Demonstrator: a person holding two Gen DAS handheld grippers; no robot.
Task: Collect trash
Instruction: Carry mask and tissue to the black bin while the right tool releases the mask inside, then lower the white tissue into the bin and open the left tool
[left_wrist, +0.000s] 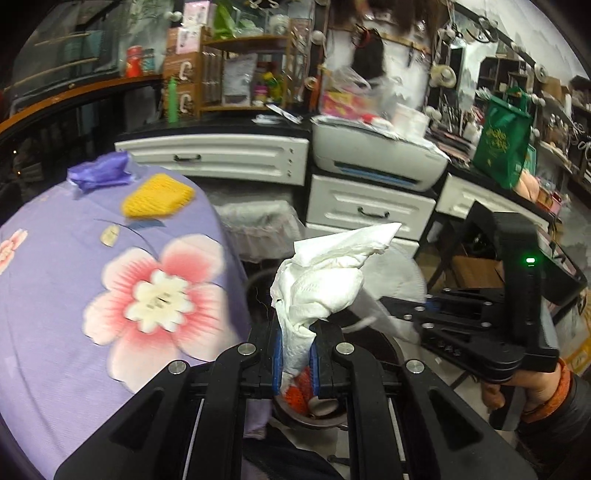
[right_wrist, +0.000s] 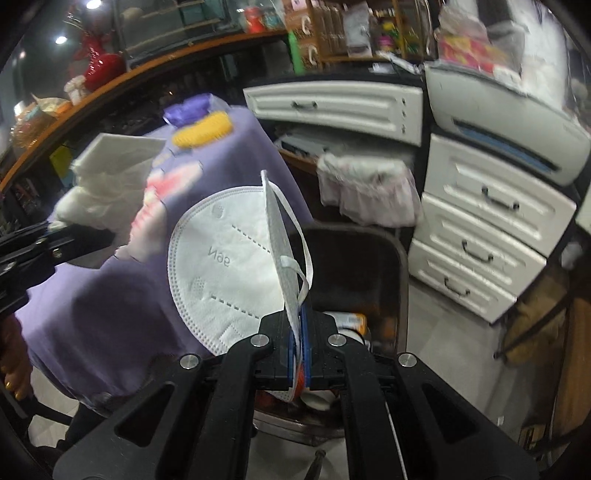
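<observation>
The left gripper (left_wrist: 295, 363) is clamped narrow on a crumpled white paper towel (left_wrist: 325, 280) — the towel stands up out of the blue pads and fans out above them, off the bench. The right gripper (right_wrist: 297, 350) is pressed fully together on the edge of a white face mask (right_wrist: 229, 262), which is held upright with its ear loop (right_wrist: 301, 243) hanging beside the fold; the mask too is in the air, past the near edge of the bench. The bench (left_wrist: 55, 295) is covered with a purple cloth printed with pink flowers. Near its far edge lie a yellow foam net (left_wrist: 159, 195) and, at the far corner, a crumpled purple wrapper (left_wrist: 99, 175). Beyond the bench, a bin lined with a pale plastic bag (right_wrist: 369, 192) stands in front of white drawers (right_wrist: 487, 229). Under both grippers a dark round container (left_wrist: 314, 410) holds a cardboard tube and something red. A hand (left_wrist: 524, 387) grips the right gripper's handle.
</observation>
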